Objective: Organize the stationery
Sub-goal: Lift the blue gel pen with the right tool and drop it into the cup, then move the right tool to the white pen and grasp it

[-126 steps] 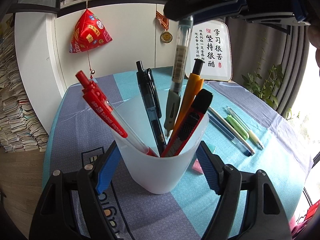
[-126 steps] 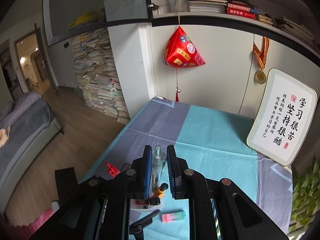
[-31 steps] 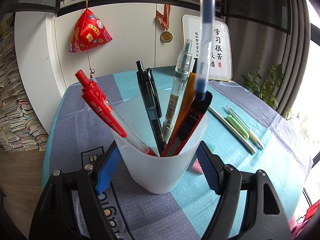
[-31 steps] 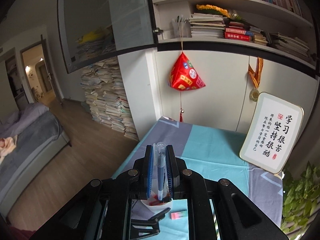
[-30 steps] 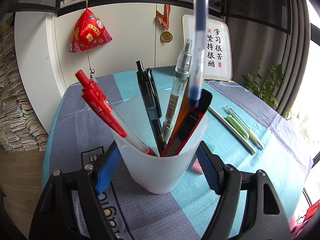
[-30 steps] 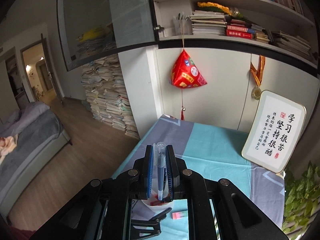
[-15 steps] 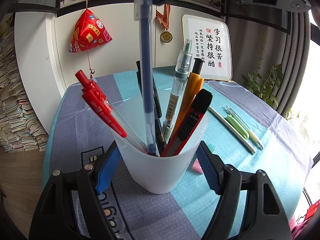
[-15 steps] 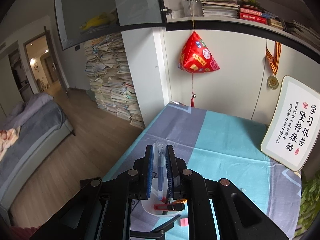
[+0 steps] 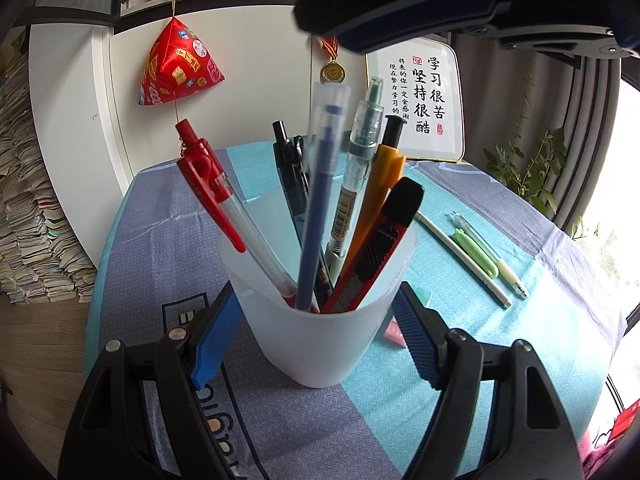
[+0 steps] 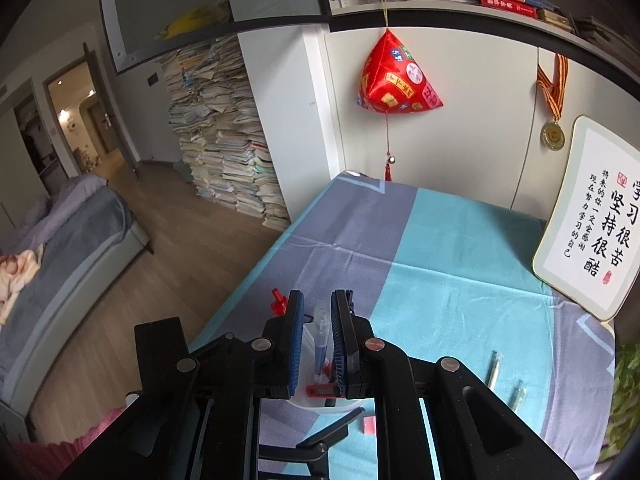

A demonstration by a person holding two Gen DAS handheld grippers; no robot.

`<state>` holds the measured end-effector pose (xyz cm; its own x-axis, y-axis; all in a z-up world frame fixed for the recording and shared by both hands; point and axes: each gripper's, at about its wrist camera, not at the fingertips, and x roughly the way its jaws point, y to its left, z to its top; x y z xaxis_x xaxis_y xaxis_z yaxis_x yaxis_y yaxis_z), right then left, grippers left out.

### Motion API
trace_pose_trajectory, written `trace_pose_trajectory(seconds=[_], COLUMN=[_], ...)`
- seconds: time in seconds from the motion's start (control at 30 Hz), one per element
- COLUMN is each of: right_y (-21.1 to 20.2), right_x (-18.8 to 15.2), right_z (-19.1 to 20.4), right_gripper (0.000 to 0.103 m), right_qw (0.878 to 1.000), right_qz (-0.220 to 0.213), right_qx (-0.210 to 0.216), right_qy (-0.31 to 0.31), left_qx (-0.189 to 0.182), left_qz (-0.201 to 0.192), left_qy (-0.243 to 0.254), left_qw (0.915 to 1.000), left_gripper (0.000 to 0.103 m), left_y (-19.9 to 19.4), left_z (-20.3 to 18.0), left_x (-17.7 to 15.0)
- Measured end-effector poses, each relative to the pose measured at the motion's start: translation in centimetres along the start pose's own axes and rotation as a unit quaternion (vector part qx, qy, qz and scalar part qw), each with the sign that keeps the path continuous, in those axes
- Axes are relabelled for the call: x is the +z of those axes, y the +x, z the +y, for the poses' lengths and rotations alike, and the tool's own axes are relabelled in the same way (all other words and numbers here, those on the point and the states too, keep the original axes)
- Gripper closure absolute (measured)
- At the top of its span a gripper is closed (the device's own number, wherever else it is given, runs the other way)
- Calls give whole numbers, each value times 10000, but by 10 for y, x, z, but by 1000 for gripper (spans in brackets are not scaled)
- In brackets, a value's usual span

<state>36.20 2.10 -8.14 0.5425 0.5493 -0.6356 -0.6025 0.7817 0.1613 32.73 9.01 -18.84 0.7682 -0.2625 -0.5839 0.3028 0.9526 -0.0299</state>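
Half a second earlier the blue pen stood upright in the right tool's grip with its tip just inside the cup; now it leans free among the others.

From the left wrist view, the left tool point(image 9: 316, 340) has its blue pads spread to either side of the translucent cup point(image 9: 320, 344); whether they press the wall or only flank it cannot be told, though the placing looks meant to steady the cup while pens drop in. The blue pen point(image 9: 318, 208) rests tip down, its clear cap end slightly blurred, between the red pen point(image 9: 216, 200) and the clear gel pen point(image 9: 356, 176). An orange pen point(image 9: 376, 204) and a red utility knife point(image 9: 380, 248) crowd the cup's right rim, so the remaining open room seems to be at the back left. The right tool point(image 9: 460, 4) hangs overhead. Two pens, a white one point(image 9: 460, 258) and a green-gripped one point(image 9: 486, 256), lie on the surface point(image 9: 520, 328) to the right, well apart from the cup and near the cloth's edge.

From the right wrist view, the right tool point(image 10: 317, 340) looks straight down over the cup, its pads parted with the blue pen's cap point(image 10: 320, 320) loose in the gap, touching neither. A pink eraser point(image 10: 369, 426) lies beside the cup. Lifting straight up appears unobstructed.
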Motion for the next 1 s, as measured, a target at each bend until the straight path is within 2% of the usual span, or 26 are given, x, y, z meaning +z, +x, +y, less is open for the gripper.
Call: trace_pose_trajectory(seconds=[0.1, 0.2, 0.3, 0.43, 0.57, 0.8, 0.9, 1.0], right_y=[-24, -38, -29, 8, 35, 64, 76, 84], right_x=[-1, -7, -22, -50, -66, -65, -63, -62], right_z=[-10, -31, -67, -110, -138, -159, -164, -166], right_gripper=[90, 90, 90, 90, 90, 89, 75, 75], right_qw=[9996, 9982, 9936, 9814, 9731, 9651, 9642, 9626], right_qz=[-225, -174, 252, 977, 1325, 1494, 1545, 1567], right_qx=[-143, -548, -971, -1374, -1381, -1493, -1434, -1542], right_qy=[52, 179, 522, 920, 1281, 1547, 1609, 1581], left_qx=[0, 2, 6, 9, 9, 9, 8, 9], left_qz=[1, 0, 2, 3, 5, 2, 2, 2], left_qy=[-1, 0, 6, 10, 10, 10, 10, 11], left_qw=[10000, 10000, 10000, 10000, 10000, 10000, 10000, 10000], left_gripper=[28, 28, 28, 28, 28, 28, 28, 27], left_y=[0, 0, 0, 0, 0, 0, 0, 0], left_z=[0, 0, 0, 0, 0, 0, 0, 0], left_x=[0, 0, 0, 0, 0, 0, 0, 0])
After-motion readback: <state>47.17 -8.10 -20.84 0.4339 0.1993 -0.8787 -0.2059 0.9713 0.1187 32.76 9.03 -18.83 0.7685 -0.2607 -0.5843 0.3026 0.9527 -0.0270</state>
